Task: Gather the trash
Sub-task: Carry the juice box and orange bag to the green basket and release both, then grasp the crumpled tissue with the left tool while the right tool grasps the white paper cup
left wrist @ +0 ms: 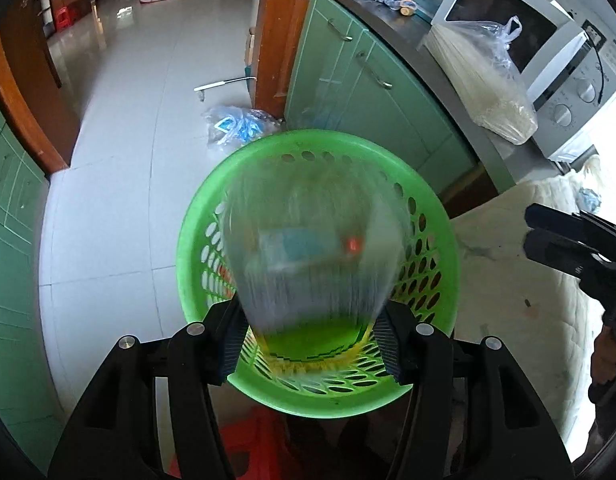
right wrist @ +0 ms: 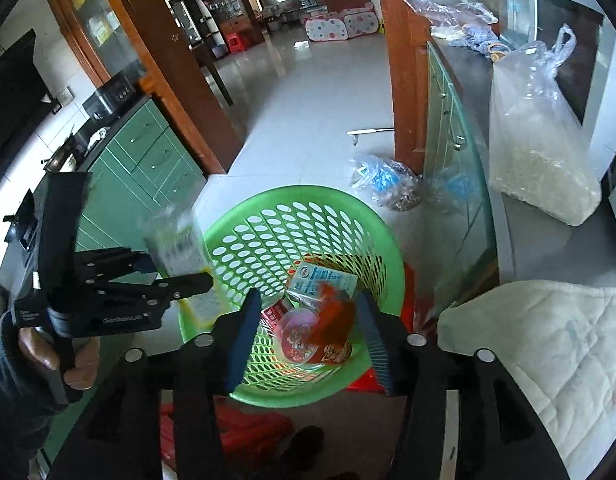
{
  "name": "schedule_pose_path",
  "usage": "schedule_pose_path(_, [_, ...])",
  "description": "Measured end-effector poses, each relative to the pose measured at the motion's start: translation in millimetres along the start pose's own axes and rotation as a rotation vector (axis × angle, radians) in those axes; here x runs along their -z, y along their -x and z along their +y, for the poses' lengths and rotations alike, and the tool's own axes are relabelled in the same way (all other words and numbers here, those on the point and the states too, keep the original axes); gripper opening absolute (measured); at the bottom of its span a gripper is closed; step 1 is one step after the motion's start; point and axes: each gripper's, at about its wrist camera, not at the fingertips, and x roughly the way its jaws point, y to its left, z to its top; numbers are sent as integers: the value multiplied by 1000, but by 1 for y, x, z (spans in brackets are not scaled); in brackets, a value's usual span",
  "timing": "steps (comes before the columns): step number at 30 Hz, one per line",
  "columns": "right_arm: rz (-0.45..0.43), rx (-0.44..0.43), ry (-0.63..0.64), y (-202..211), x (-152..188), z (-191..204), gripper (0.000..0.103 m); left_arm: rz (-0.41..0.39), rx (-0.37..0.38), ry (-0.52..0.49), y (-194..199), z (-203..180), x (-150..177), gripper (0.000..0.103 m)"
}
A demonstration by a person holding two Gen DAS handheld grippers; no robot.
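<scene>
A: Wrapper (left wrist: 308, 248) first. The left tool (left wrist: 308, 350) has a clear plastic packet between its pads, and the packet hangs right over the green basket (left wrist: 196, 240). It is blurred, so I cannot tell whether the pads are pinching it or it is already slipping free.

B: And the right tool (right wrist: 304, 340)?

A: Jaws spread wide, nothing between them, hovering above the near rim of the basket. Below it lie a carton (right wrist: 328, 284), a round lid (right wrist: 300, 340) and something red.

B: How should the drop go?

A: My judgement: keep the packet centred over the opening, not at the left rim where the right view shows it, then open fully and let it fall. Light film could drift or catch on a pad, so a lower release would be safer.

B: Which way does it point?

A: In the right view its long axis runs roughly up and down, the top tipped a little left and away, the lower yellowish end toward the basket's left wall.
</scene>
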Motion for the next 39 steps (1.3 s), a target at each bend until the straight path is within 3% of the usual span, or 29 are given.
schedule_pose_path(2, [-13,-4,-3,9,2,-2,51,4,-13,-3,-2,-2,0,58])
schedule_pose_path(5, [-38,-5,-3,28,8,-5,62,9,-10,-1,-1,-2,0,59])
schedule_pose_path(8, [-62,-3,-6,45,12,-9,63,2,-13,-9,2,-5,1,61])
schedule_pose_path(12, [-98,6,-12,70,23,-17,67,-23,-21,-21,11,-12,-1,77])
schedule_pose_path(22, [-160,68,-87,119,57,-51,73,-46,-28,-78,24,-47,-9,78])
schedule_pose_path(30, [-198,164,-186,167,92,-97,75,-69,12,-183,31,-110,-11,78])
schedule_pose_path(39, [-230,341,-328,240,152,-177,76,-66,97,-301,25,-201,-7,78])
